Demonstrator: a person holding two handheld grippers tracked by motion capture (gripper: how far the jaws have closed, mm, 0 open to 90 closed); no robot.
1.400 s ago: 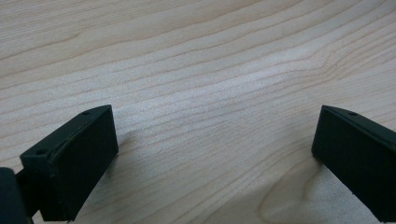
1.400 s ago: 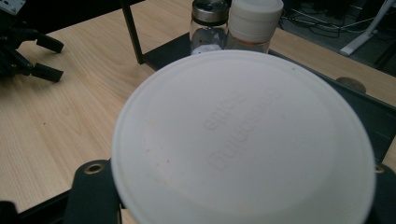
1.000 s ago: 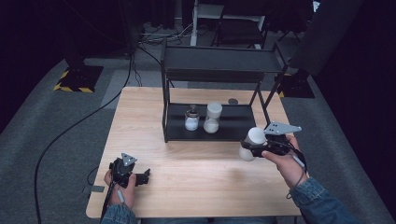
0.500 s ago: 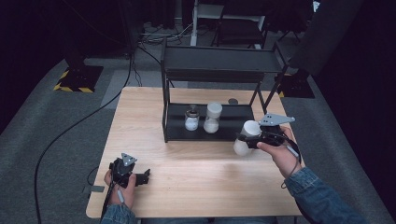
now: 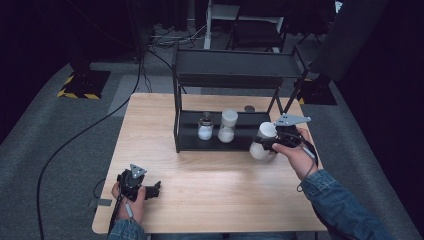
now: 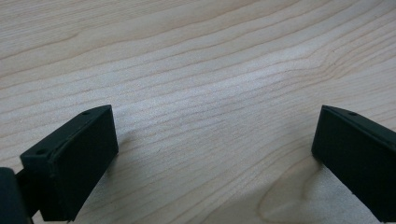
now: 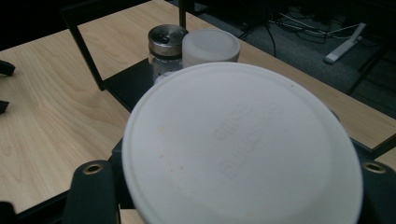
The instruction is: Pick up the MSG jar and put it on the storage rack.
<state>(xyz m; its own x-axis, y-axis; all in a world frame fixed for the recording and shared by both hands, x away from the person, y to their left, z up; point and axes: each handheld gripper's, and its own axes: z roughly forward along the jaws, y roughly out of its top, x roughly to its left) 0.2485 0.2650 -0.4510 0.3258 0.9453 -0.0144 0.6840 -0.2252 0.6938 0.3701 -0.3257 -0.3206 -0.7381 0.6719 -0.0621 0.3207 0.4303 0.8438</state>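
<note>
Nearest me, at about seven o'clock on the light wooden bench, my left hand-held gripper rests low on the wood with its jaws spread wide and nothing between them; the left gripper view has bare grain running between the two black pads.

Out at three o'clock, my right hand-held gripper is pinching the white lidded plastic jar, tipped on its side just off the front right corner of the black two-tier metal rack. It hangs above the bench, not yet on the lower shelf. In the right gripper view its round white lid faces the camera, with the jaws pressed against the jar's sides left and right.

I judge the jar light and fairly stiff, but smooth-walled, so it could slip or twist if I loosen at all. The sides of the body below the lid are the right place to hold; squeezing the lid itself might pop it or let it rotate. Its contents I cannot tell, so I treat it as something that could shift.

Farther in, at twelve o'clock on the lower shelf, stand a small clear glass jar with a metal cap and, just beside it, a taller white-lidded container. There is free shelf to their right.
</note>
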